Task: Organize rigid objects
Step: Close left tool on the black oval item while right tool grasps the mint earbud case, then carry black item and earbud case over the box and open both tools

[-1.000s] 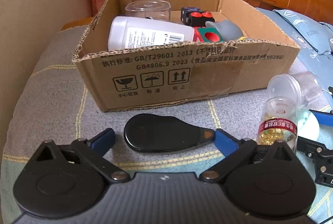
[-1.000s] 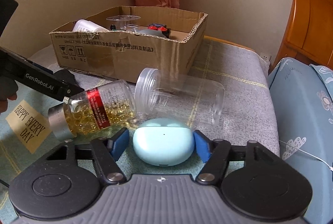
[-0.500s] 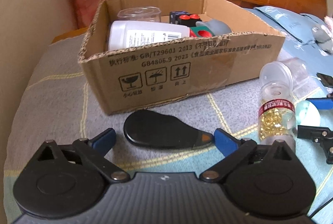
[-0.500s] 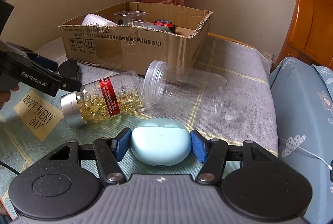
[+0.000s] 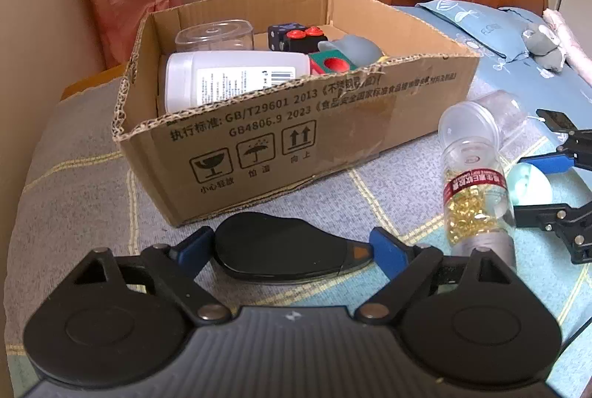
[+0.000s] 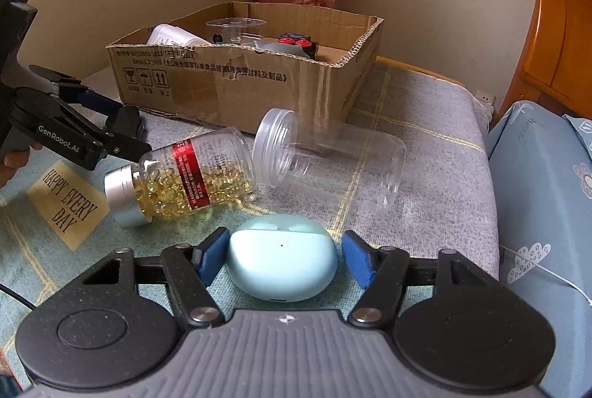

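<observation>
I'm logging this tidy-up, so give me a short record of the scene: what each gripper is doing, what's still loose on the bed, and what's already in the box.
left gripper: jaws have just been closing on the black flat case; left pad touches it, right pad not quite
right gripper: straddles the light blue earbud case, small gaps at both pads
loose on the blanket: capsule bottle and clear jar, both lying down
cardboard box: holds a white bottle, a clear tub, red-and-black toys
</observation>
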`<act>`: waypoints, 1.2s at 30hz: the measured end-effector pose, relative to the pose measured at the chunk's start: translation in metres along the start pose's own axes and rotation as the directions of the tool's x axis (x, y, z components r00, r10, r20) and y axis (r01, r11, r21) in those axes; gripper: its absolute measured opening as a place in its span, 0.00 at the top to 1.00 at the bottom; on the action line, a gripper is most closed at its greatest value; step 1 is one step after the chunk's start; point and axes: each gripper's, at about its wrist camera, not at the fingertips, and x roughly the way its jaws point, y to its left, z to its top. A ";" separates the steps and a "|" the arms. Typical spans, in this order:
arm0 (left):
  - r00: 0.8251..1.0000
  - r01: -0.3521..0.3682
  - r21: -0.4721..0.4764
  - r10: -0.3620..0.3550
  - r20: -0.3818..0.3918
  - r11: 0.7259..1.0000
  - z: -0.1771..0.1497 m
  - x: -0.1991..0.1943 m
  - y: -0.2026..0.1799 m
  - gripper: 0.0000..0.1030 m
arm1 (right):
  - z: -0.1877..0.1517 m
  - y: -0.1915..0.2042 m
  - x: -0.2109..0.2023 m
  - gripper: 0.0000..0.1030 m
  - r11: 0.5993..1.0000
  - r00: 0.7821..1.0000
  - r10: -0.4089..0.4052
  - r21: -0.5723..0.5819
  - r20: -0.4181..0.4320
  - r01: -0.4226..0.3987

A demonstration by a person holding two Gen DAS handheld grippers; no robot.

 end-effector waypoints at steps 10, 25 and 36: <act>0.999 0.017 0.016 -0.016 -0.036 1.000 0.007 -0.017 -0.002 0.13 | 0.002 0.000 -0.011 0.36 1.000 0.999 0.007 -0.014 -0.032 -0.007; 0.998 0.043 0.122 -0.049 0.045 0.992 0.054 -0.078 -0.014 0.13 | 0.033 0.002 -0.049 0.36 0.994 0.999 0.031 -0.108 0.010 -0.030; 0.994 0.023 0.143 -0.038 0.101 0.990 0.126 -0.068 -0.006 0.13 | 0.107 -0.007 -0.053 0.36 0.988 0.991 0.051 -0.149 0.121 -0.033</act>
